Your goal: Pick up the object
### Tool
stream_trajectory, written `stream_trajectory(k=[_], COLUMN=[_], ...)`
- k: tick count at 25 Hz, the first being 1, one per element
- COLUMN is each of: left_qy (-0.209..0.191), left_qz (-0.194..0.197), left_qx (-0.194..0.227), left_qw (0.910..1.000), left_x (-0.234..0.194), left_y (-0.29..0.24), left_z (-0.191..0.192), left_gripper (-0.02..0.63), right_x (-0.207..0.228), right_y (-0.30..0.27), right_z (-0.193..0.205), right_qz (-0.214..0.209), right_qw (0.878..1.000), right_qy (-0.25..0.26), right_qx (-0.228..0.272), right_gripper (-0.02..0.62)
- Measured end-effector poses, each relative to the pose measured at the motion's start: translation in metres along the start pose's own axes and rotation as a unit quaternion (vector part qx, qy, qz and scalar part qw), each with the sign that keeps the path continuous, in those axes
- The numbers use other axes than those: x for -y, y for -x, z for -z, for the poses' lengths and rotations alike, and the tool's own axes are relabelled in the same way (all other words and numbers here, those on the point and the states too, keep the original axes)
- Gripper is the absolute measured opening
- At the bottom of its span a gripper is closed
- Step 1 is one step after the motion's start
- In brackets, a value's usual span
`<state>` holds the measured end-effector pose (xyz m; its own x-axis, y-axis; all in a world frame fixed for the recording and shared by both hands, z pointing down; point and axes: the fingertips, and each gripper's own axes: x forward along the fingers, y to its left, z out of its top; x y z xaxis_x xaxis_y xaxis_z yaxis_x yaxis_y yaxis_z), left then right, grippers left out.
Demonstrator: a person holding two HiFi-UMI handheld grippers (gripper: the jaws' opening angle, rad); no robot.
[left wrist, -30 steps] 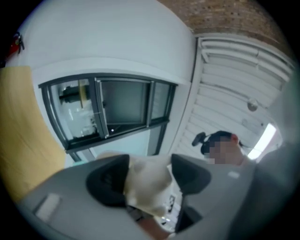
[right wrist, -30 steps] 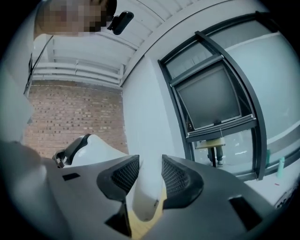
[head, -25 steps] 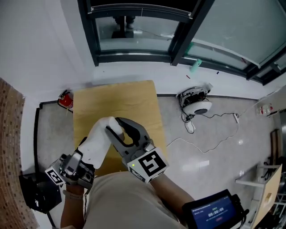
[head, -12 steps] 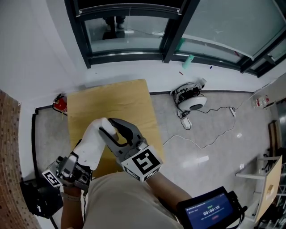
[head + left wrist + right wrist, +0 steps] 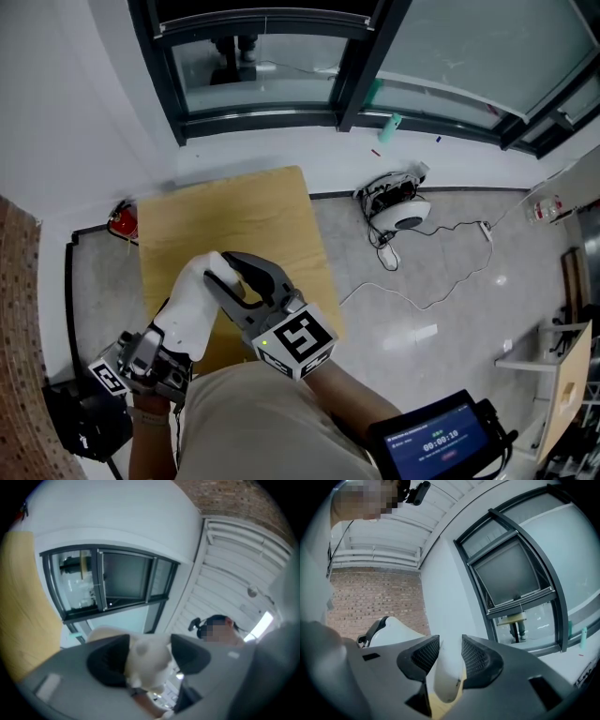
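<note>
A white, soft-looking object (image 5: 192,305) hangs over the front part of a yellow wooden table (image 5: 234,211), held from both ends. My left gripper (image 5: 176,330) comes up from the lower left and is shut on the object's lower end (image 5: 146,665), which fills the gap between its dark pads (image 5: 110,660). My right gripper (image 5: 225,274), with its marker cube at the lower middle, is shut on the object's upper end. In the right gripper view a thin white edge (image 5: 446,679) sits pinched between the ribbed pads (image 5: 425,654) of my right gripper (image 5: 444,656).
On the grey floor to the right of the table lies a white round device (image 5: 405,214) with trailing cables. A red thing (image 5: 120,223) sits at the table's left edge, a black bag (image 5: 80,427) at the lower left, a tablet screen (image 5: 436,441) at the lower right. A dark-framed window (image 5: 262,66) runs behind.
Both grippers keep the same hold on the white object. The whole scene has only drifted a little to the left in the head view.
</note>
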<state>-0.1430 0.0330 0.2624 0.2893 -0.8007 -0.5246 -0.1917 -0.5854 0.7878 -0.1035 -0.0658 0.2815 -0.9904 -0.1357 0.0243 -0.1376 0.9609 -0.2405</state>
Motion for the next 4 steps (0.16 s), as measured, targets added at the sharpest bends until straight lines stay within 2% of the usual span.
stream_trajectory(k=[4], left_qy=[0.013], left_qz=[0.015], left_qx=[0.002], left_qw=[0.9998], left_x=[0.0009], left_y=[0.0019], left_z=[0.0016], left_gripper=[0.258], right_x=[-0.0006], right_y=[-0.0026], right_z=[0.0066], right_qz=[-0.013], right_qw=[1.0], right_qy=[-0.026], right_qx=[-0.01], right_gripper=[0.155])
